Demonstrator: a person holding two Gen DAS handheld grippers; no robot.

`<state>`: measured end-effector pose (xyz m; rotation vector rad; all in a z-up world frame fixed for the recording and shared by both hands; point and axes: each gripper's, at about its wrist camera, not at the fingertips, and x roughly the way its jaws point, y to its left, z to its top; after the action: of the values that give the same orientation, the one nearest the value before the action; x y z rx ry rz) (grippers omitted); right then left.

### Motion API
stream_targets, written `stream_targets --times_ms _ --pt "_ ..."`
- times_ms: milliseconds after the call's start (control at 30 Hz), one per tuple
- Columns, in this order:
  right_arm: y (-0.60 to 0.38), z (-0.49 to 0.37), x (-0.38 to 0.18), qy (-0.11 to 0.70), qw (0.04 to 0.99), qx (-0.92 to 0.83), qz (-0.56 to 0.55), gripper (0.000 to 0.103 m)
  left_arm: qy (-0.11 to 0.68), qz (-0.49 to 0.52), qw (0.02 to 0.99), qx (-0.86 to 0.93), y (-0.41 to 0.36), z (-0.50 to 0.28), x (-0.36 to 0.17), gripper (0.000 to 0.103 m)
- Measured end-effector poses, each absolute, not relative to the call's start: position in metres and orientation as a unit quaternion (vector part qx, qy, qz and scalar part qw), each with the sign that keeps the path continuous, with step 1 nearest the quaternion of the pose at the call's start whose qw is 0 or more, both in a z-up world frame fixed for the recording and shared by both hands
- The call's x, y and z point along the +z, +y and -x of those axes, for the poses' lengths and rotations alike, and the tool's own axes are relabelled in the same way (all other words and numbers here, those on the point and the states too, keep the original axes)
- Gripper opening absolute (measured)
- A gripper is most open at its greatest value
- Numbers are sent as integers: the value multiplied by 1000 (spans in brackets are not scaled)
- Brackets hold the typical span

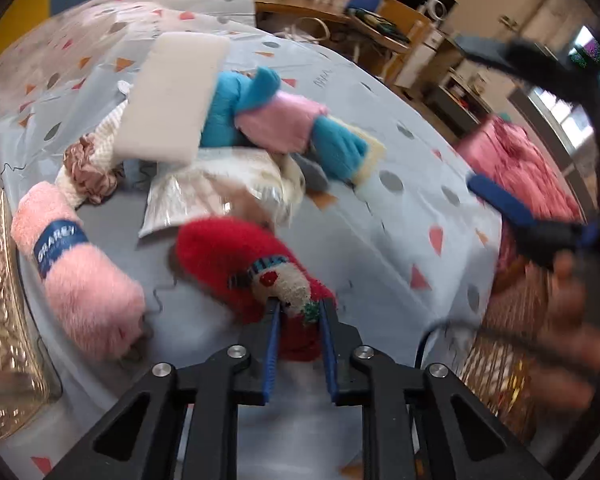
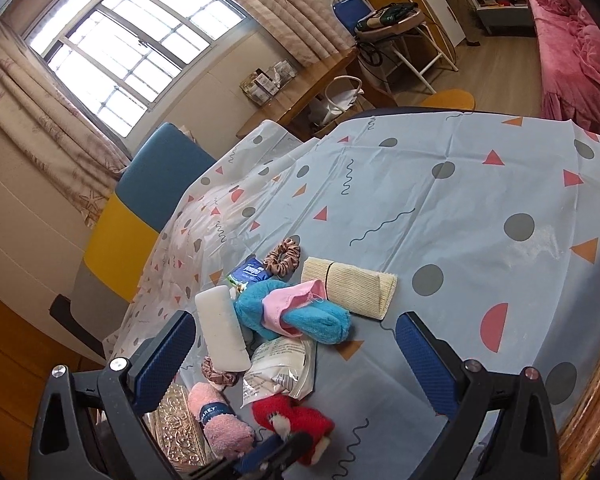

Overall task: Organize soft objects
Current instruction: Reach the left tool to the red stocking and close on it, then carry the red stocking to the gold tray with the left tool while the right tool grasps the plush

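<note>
At the left edge of the cloth-covered table [image 1: 380, 240] a pink rolled towel [image 1: 80, 268] lies just beside the red fuzzy sock [image 1: 236, 264], whose near end sits between my left gripper's [image 1: 299, 308] narrowed blue pads; the blur makes me think they pinch it, though I can't swear. Behind sits the jumbled pile, white foam block [image 1: 172, 100] topmost. My right gripper [image 2: 296, 344] hangs wide, holding nothing. Pinching only fluff, the sock could slip free as I lift

Fluffy red sock [image 1: 252, 268] lies flat beside a rolled pink towel [image 1: 80, 272].
</note>
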<state>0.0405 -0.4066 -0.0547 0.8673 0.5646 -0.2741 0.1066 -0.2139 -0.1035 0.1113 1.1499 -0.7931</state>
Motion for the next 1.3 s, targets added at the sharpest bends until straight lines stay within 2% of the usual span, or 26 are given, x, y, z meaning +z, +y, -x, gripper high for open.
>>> stream_targets --times_ms 133,233,267,333,467,567,633,767,833,867,900,1000,1167,1300 --pt "-406 -43 -56 279 858 -134 -409 102 535 -40 762 -364 -209 -109 -112 22" --pt "-405 -44 -58 286 856 -136 -408 97 546 -30 762 -348 -215 -121 -111 25" --pt "-405 -44 -58 287 856 -136 -408 97 555 -22 758 -342 -216 -125 -111 34" --pt "-405 -45 -59 289 855 -139 -407 97 578 0 752 -316 -215 -133 -113 47" --pt "-405 -45 -59 292 854 -141 -407 97 588 17 751 -298 -215 -140 -114 49" --pt "-405 -45 -60 295 854 -141 -406 97 580 11 758 -298 -220 -141 -115 47" --pt "-405 -46 -60 295 853 -138 -407 97 568 16 762 -311 -220 -138 -117 38" --pt "-408 -47 -64 304 847 -128 -417 97 550 18 769 -325 -208 -132 -117 29" --pt "-406 -53 -65 320 845 -112 -414 90 544 13 771 -332 -200 -126 -114 25" --pt "-404 -60 -66 339 843 -100 -406 81 538 4 774 -334 -196 -122 -112 23" --pt "-401 -68 -67 362 841 -92 -392 73 533 -4 776 -337 -194 -120 -109 22" --pt "-385 -97 -67 421 845 -73 -322 62 519 -25 780 -349 -182 -107 -103 20" --pt "-352 -145 -64 485 858 -66 -156 60 512 -28 779 -360 -173 -93 -105 20" --pt "-344 -175 -75 518 846 -74 -101 60 511 -25 778 -364 -169 -84 -103 20"
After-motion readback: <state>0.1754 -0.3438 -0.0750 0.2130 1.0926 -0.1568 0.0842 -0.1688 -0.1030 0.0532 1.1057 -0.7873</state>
